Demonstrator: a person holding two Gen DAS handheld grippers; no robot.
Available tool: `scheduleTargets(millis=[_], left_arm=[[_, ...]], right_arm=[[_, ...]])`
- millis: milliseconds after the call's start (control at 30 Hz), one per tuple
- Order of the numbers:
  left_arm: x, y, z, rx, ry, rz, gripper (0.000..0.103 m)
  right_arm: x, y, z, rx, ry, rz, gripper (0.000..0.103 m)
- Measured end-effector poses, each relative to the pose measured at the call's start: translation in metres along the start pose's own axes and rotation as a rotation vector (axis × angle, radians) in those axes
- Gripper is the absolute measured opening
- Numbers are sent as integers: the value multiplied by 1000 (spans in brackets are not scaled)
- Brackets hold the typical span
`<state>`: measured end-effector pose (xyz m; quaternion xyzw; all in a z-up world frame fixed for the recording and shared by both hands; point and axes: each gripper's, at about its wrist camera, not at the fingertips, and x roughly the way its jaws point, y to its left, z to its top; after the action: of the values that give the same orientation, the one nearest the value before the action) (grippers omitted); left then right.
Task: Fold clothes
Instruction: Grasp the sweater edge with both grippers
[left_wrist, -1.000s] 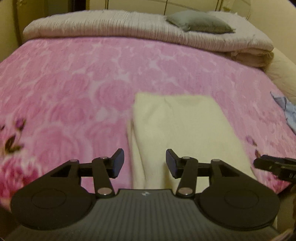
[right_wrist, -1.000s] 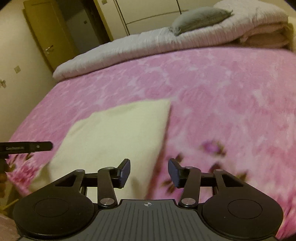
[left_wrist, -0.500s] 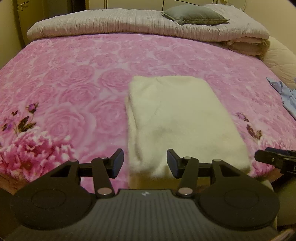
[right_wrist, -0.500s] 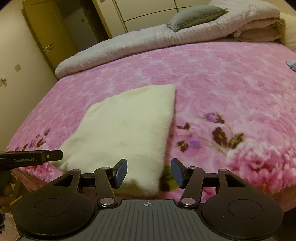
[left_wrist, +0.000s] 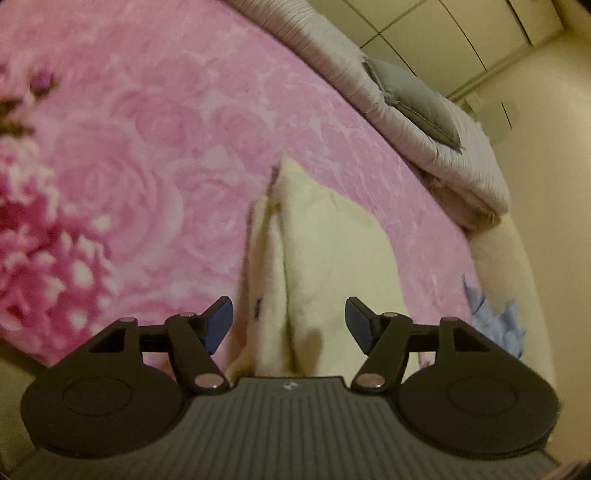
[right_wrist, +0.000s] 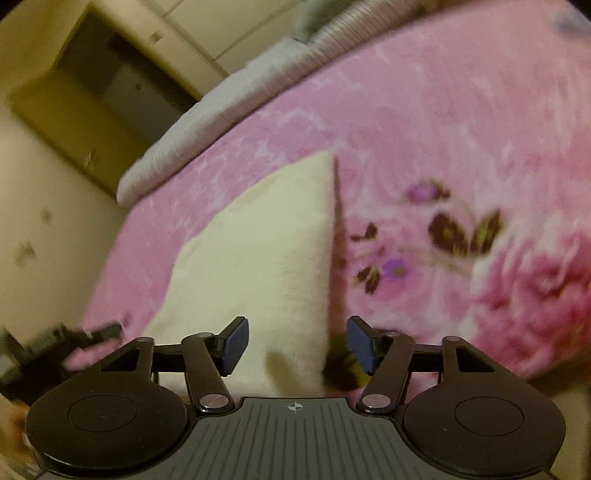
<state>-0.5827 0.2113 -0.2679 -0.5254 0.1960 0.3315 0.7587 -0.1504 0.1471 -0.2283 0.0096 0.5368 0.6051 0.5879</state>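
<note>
While both claws were tipped down at the near end of the cream garment (left_wrist: 325, 258), neither had actually grabbed it yet. The left gripper (left_wrist: 288, 321) had its jaws spread, having just been opening wider, and the garment's near left corner sat between them with the pads not touching cloth. Same deal with the right gripper (right_wrist: 295, 339): jaws apart, just been opening, straddling the garment's near right corner, nothing pinched.

My guess is the step was picking up those two near corners to fold the piece away from the edge. To do it well I'd get every layer in the bite, since the left edge looked like a few stacked layers, then close both sides evenly and lift together so the fold stays square.

The garment lay flat, already folded into a long rectangle, on the pink rose blanket (left_wrist: 155, 155) covering the bed. Beyond the garment's far end there was a rolled pale quilt (left_wrist: 436, 147) with a grey pillow (left_wrist: 413, 99) on top. Off to the garment's right was a crumpled blue cloth (left_wrist: 495, 325). Left of it, past the bed, a wall and a dark doorway (right_wrist: 122, 77).
</note>
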Motion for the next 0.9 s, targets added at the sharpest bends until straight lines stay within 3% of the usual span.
scheduleTargets(millis=[133, 433, 667, 900], left_arm=[[30, 16, 8, -84, 38, -46, 64], [79, 38, 16, -175, 59, -164, 64], [102, 37, 26, -138, 110, -232, 63], [117, 32, 32, -71, 174, -263, 59]], right_arm=[[18, -16, 10, 125, 23, 30, 72], [55, -26, 24, 210, 37, 65, 78], [82, -32, 39, 261, 53, 119, 78], [103, -27, 49, 203, 107, 142, 76]])
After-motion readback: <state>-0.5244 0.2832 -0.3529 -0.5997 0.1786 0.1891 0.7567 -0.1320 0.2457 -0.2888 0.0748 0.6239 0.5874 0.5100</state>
